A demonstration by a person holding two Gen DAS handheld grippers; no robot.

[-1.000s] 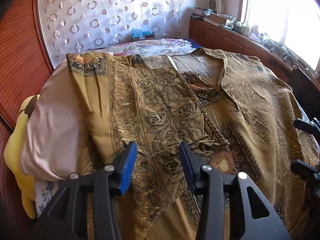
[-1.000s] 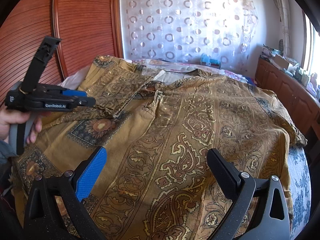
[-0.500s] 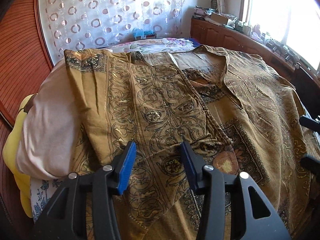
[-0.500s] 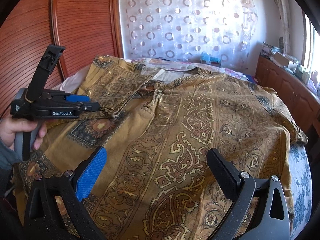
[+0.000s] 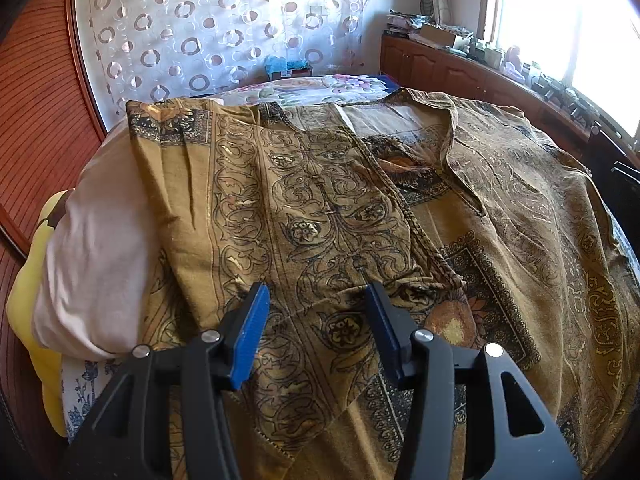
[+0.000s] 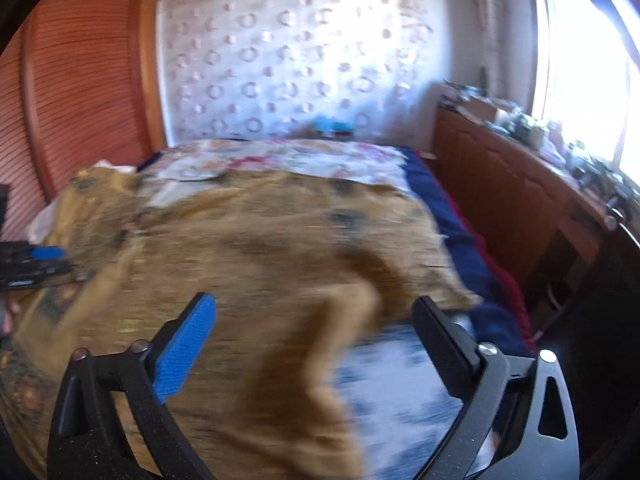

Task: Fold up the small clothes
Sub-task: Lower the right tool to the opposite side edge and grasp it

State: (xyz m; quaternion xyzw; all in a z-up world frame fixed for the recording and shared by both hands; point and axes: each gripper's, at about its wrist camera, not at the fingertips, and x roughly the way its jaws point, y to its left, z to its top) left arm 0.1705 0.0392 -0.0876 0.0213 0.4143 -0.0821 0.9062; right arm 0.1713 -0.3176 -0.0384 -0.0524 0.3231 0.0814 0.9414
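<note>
Garment: a mustard-brown printed shirt (image 5: 320, 216) lies spread over the bed (image 6: 472, 264), its patterned front facing up. It covers most of the mattress between the wooden wardrobe side and the window side.

Folded part: the shirt's wardrobe-side panel (image 5: 256, 208) is laid over the shirt's middle, its edge running diagonally toward the neck opening. This fold looks the same as half a second ago.

Left gripper (image 5: 318, 328): hovers above the near hem of the shirt, jaws moderately apart with only cloth seen between them, clamping nothing. Its view has hardly shifted since the earlier frame.

Right gripper (image 6: 316, 344): jaws spread wide, empty. Its picture is now heavily motion-blurred, where before it was sharp. The view has swung toward the window side of the shirt: the shirt's far-side edge (image 6: 440, 280) and the blue floral sheet (image 6: 400, 380) beside it now sit between the fingers, where earlier only the shirt's middle lay there.

Other gripper seen from the right wrist: the left tool (image 6: 36, 264) now shows only at the far left border beside the shirt, no longer well inside the frame.

Pillow: a pale pink pillow (image 5: 92, 256) lies under the shirt's wardrobe-side edge, with a yellow cushion (image 5: 28, 304) just beyond it.

Sideboard: a wooden cabinet (image 6: 520, 184) runs along the window, well apart from the shirt.

Curtain: a ring-patterned curtain (image 5: 224, 28) hangs behind the bed's far end.
</note>
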